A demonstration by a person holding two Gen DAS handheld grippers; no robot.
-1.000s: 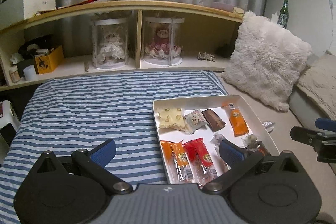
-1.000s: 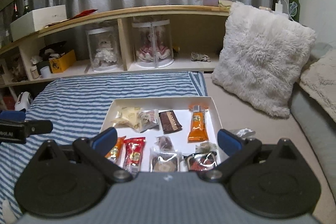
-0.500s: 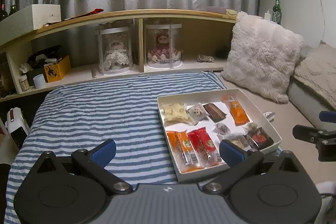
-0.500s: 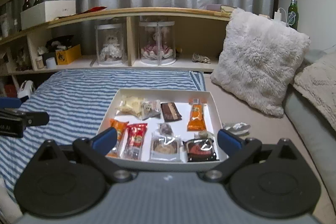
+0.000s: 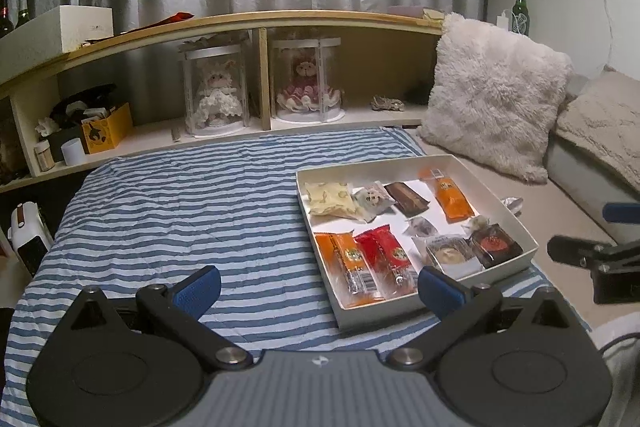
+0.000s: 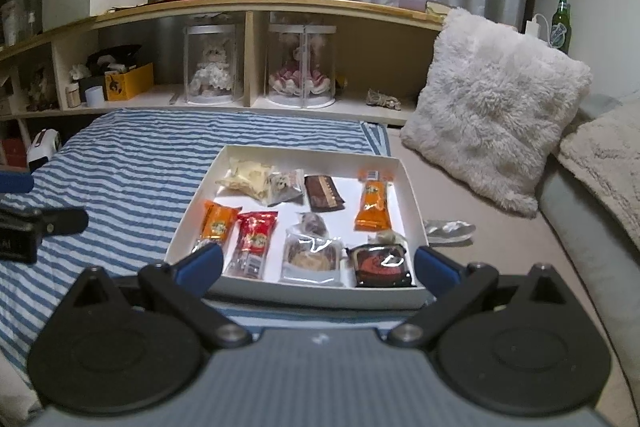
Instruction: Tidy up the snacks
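Bed (image 5: 168, 195), covered in a blue-and-white striped sheet: unchanged in position, but more of it shows than a second ago, since both cameras have drawn back and risen.

White box (image 6: 414, 203): lies on the sheet at its right edge, at about 2 o'clock from the left hand-held gripper (image 5: 318, 287) and at 12 o'clock, just ahead, from the right hand-held gripper (image 6: 318, 265). A second ago its near edge was hidden behind the grippers; its whole rim is now visible.

Snacks, all flat inside the box: far row holds a pale yellow packet (image 6: 250, 177), a brown bar (image 6: 323, 193) and an orange packet (image 6: 375, 205); near row holds an orange stick (image 6: 216, 223), a red stick (image 6: 254, 239), a clear-wrapped cookie (image 6: 312, 259) and a dark cake (image 6: 382, 265). None has shifted.

One silver wrapper (image 6: 450, 229) lies outside, just beside the box at 3 o'clock.

Both grippers: jaws spread wide, holding nothing.

Assessment: the withdrawal suggests the sorting is finished or nearly so; only the stray wrapper remains a possible item.
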